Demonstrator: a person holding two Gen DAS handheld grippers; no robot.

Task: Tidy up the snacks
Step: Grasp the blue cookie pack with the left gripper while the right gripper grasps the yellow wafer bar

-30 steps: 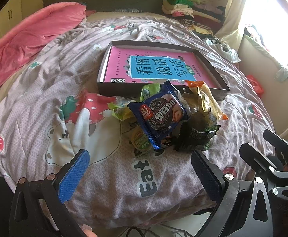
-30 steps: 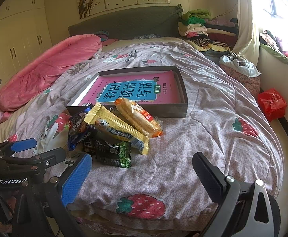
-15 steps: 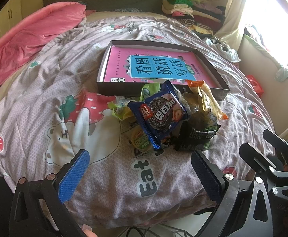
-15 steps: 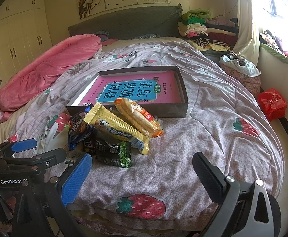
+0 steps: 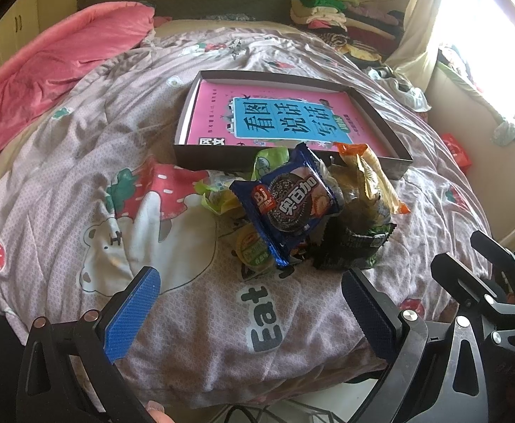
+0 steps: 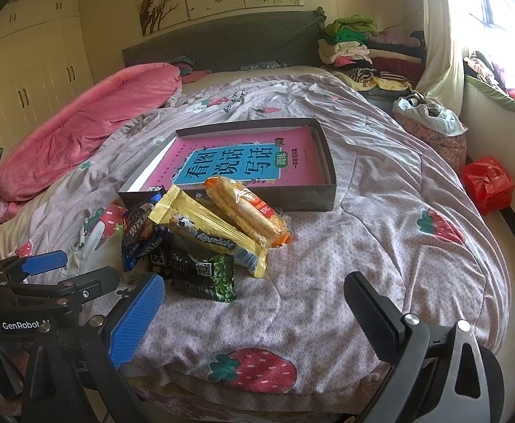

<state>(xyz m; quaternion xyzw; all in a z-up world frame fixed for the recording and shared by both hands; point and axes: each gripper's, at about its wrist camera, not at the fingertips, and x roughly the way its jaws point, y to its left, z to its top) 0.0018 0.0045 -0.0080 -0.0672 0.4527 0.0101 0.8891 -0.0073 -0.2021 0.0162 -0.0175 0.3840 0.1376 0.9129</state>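
Observation:
A pile of snacks lies on the bed just in front of a shallow dark box [image 5: 395,130] [image 6: 328,190] lined with a pink and blue printed sheet. The pile holds a blue cookie pack [image 5: 285,201] [image 6: 139,232], a yellow wafer pack [image 6: 208,232], an orange biscuit roll [image 6: 247,211] [image 5: 370,179], a dark green pack [image 6: 208,275] [image 5: 352,246] and a small round green cup [image 5: 254,250]. My left gripper [image 5: 250,303] is open and empty, near the bed's front edge, short of the pile. My right gripper [image 6: 254,303] is open and empty, right of the pile.
A pink quilt [image 6: 81,130] lies along the bed's left side. Folded clothes [image 6: 356,46] are stacked by the headboard. A red bag [image 6: 486,183] sits on the floor at the right. The left gripper also shows in the right wrist view [image 6: 70,271].

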